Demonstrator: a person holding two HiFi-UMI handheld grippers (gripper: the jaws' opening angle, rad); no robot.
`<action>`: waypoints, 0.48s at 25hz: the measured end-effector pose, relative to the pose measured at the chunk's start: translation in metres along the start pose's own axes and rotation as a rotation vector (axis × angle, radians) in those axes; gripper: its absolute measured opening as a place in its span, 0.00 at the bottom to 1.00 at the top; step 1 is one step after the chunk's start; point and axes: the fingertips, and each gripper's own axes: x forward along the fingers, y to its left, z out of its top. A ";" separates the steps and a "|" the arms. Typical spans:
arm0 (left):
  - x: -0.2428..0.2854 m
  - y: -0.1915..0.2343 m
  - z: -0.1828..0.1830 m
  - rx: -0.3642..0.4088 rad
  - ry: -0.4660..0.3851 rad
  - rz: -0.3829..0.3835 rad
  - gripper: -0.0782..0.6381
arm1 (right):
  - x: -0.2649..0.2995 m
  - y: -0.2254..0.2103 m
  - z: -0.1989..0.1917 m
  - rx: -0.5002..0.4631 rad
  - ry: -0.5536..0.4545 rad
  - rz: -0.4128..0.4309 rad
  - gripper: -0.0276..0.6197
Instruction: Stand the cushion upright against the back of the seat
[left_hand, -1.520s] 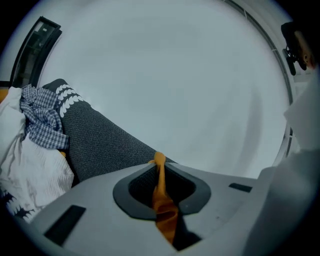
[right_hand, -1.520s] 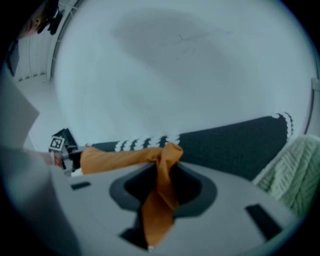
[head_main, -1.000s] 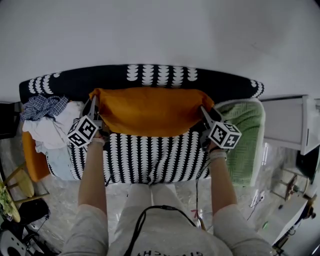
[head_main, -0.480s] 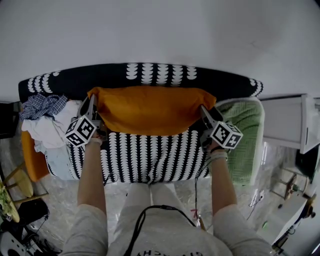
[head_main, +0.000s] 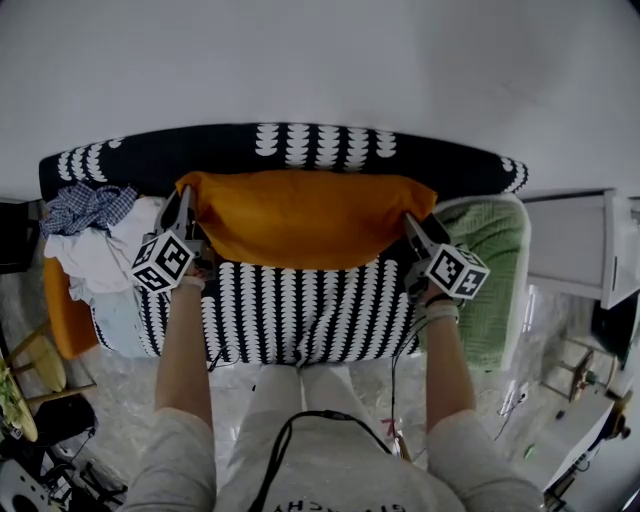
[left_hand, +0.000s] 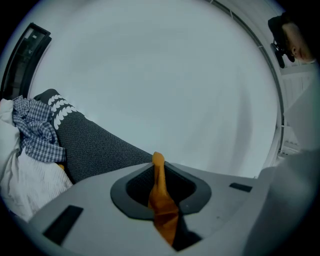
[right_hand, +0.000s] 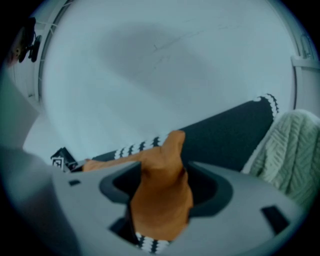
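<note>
One orange cushion (head_main: 305, 215) spans the far side of the seat (head_main: 300, 315), lying long-ways. Its far edge meets the dark back (head_main: 150, 160) of the seat, and its near edge rests on the black-and-white patterned cover. From above it looks propped against the back, though we cannot tell how steeply.

At the cushion's left end, the left gripper (head_main: 184, 208) is closed on the corner. In the left gripper view a thin, flattened strip of orange fabric is pinched between the jaws of the left gripper (left_hand: 159, 186).

At the right end, the right gripper (head_main: 413, 226) has the other corner between its jaws, and those jaws have just been opening. In the right gripper view the corner sits puffed and rounded in the wide gap of the right gripper (right_hand: 160, 202), not squeezed flat. A bit of the patterned cover shows under it.

Both forearms (head_main: 185, 340) reach over the near edge of the seat.

Left of the cushion, a heap of white clothes (head_main: 95, 262) with a checked shirt (head_main: 88, 208) on top fills that end of the seat. On the right, a green knitted blanket (head_main: 490, 265) lies just beside the right gripper. Beyond the back is a plain white wall (head_main: 320, 60).
</note>
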 end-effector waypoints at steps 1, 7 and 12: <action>0.000 0.000 0.000 0.010 0.002 -0.002 0.20 | 0.000 -0.001 -0.001 -0.002 0.003 -0.001 0.47; -0.002 0.001 0.004 0.037 0.000 0.005 0.24 | 0.000 -0.002 -0.005 -0.019 0.019 0.006 0.52; -0.008 0.002 0.004 0.032 -0.001 0.002 0.27 | -0.001 -0.001 -0.007 -0.016 0.018 -0.005 0.56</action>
